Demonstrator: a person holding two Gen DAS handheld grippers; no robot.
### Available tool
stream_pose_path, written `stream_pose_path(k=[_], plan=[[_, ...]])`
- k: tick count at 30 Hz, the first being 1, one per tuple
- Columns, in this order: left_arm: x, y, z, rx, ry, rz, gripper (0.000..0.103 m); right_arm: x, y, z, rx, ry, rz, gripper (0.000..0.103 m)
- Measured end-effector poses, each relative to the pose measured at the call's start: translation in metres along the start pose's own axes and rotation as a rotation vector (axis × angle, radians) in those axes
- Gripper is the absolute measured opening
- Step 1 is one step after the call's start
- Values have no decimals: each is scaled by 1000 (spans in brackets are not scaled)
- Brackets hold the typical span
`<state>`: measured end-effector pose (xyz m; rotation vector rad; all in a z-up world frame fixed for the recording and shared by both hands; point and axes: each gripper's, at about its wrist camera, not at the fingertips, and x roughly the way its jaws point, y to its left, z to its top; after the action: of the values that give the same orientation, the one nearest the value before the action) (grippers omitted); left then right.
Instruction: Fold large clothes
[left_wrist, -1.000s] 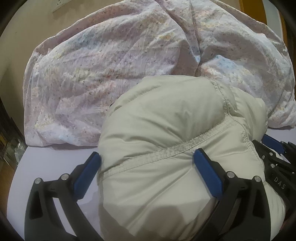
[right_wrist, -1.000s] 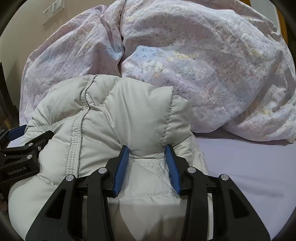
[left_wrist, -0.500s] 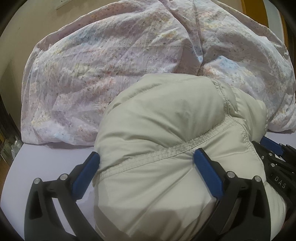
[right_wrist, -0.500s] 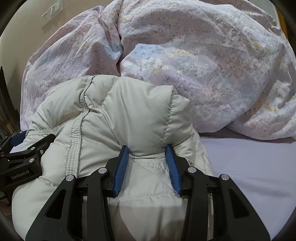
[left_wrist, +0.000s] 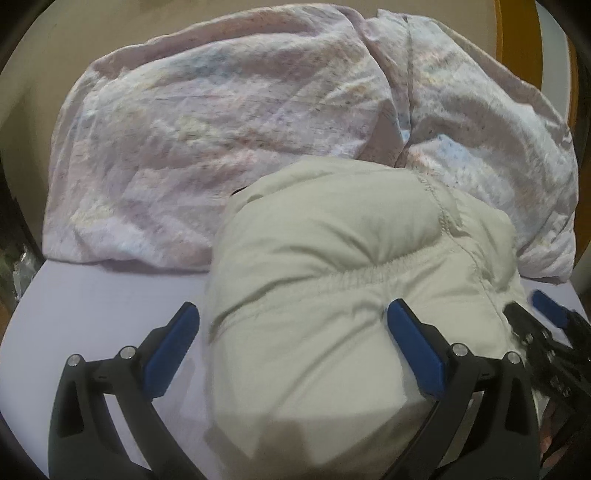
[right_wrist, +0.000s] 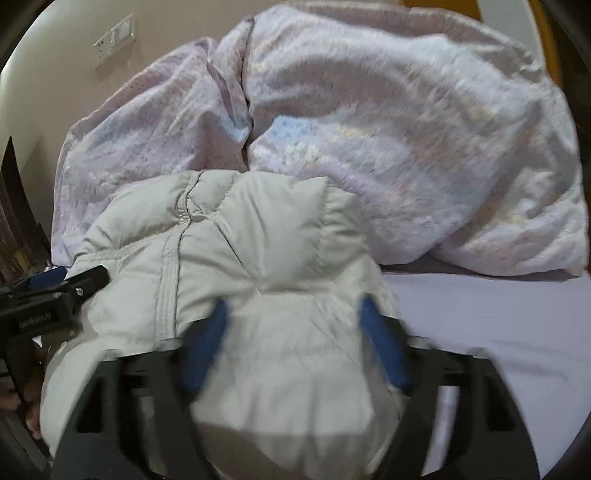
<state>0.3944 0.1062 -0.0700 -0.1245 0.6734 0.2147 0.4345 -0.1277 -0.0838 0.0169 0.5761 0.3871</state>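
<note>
A pale grey puffer jacket (left_wrist: 332, 258) (right_wrist: 258, 229) lies folded into a thick bundle on the bed, against the duvet. My left gripper (left_wrist: 291, 310) stands open around the bundle's near left part; its left pad is clear of the fabric and its right pad rests against it. My right gripper (right_wrist: 293, 306) is blurred and its jaws are opening, spread to either side of the puffy fold, which still bulges between them. Each gripper shows in the other's view: the right gripper (left_wrist: 546, 325) beside the bundle's right edge, the left gripper (right_wrist: 55, 284) at its left edge.
A large crumpled lilac duvet (left_wrist: 221, 129) (right_wrist: 406, 129) fills the far side of the bed behind the jacket. Lavender sheet (left_wrist: 92, 302) (right_wrist: 498, 332) shows to the left and right of the bundle. A wall switch (right_wrist: 114, 40) sits on the beige wall.
The right gripper's jaws have spread wide from their pinch on the jacket's fold. The left pad of the left gripper has come off the jacket's edge. Both views have pulled back a little.
</note>
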Motion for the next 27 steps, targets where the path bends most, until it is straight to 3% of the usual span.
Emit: stream_pose_path(k=[3, 5, 12, 20, 27], plan=[[-27, 1, -8, 13, -12, 3, 101, -27, -3, -6, 4, -4, -20, 87], [-47, 0, -15, 26, -6, 12, 101, -40, -5, -11, 23, 9, -30, 93], [-98, -11, -57, 89, 70, 23, 101, -88, -6, -43, 60, 121, -39, 102], [-155, -10, -109, 97, 117, 10, 101, -143, 7, -83, 65, 197, -36, 102], [-188, -4, -127, 67, 140, 1, 101, -182, 19, -101, 62, 204, -43, 102]])
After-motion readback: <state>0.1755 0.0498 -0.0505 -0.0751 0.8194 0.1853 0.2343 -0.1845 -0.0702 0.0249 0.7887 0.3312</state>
